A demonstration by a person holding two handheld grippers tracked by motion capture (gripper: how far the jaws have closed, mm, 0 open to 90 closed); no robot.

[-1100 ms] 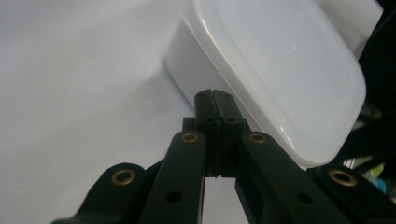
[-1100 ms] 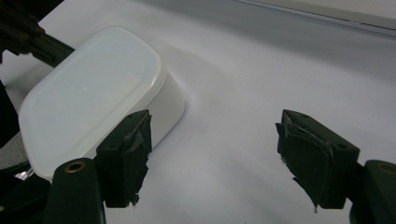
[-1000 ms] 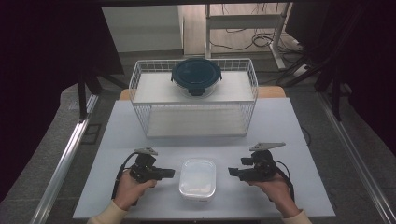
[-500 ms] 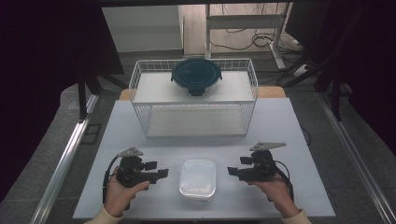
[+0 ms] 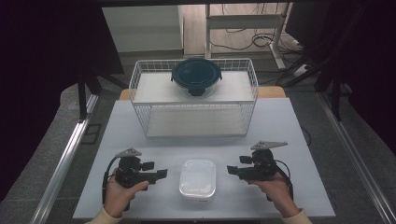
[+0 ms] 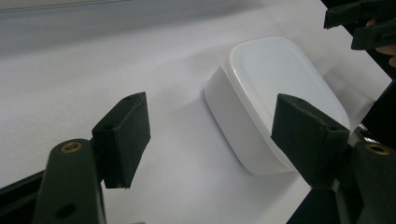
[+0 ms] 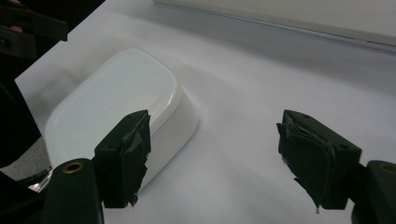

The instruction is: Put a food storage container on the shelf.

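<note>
A white lidded rectangular container (image 5: 198,178) sits near the table's front edge, between the two hands. It lies ahead and to the right in the left gripper view (image 6: 275,98) and ahead and to the left in the right gripper view (image 7: 119,109). My left gripper (image 5: 161,174) rests just left of it, pointing at it, open and empty (image 6: 212,140). To the container's right, my right gripper (image 5: 230,170) faces it, also open with nothing between its jaws (image 7: 215,154). Neither gripper touches the container.
A white wire basket rack (image 5: 194,100) stands at the back of the table. A round glass bowl with a dark teal lid (image 5: 196,76) sits on its upper shelf. White tabletop (image 5: 196,147) lies between rack and container.
My left gripper drew back to the left about a second ago, then came in again toward the container. The right gripper and the container have stayed still.
</note>
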